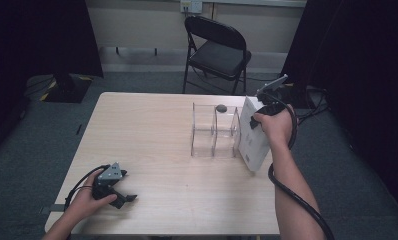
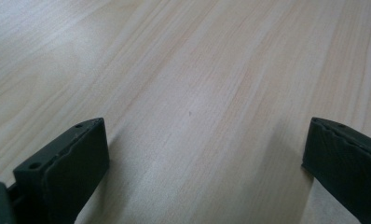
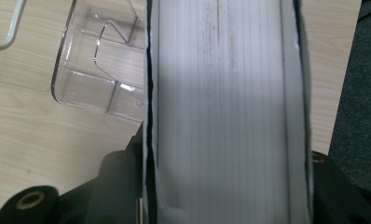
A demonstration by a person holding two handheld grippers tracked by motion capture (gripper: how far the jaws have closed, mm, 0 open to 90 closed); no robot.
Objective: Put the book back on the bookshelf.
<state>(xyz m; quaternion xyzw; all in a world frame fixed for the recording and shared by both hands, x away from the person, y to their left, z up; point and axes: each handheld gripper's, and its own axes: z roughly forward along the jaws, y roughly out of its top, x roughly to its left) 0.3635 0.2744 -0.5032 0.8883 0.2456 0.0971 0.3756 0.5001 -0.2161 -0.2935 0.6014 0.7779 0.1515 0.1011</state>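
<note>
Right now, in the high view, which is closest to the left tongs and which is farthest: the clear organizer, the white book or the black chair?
1. Clear organizer, mid-table, right of the left tongs.
2. White book, at the table's right edge.
3. Black chair, beyond the table.

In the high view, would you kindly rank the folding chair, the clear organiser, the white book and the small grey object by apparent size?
1. Black metal folding chair, though it stands farther off.
2. Clear plastic divided organiser and white upright book: too alike to rank.
3. Small grey rounded object.
</note>
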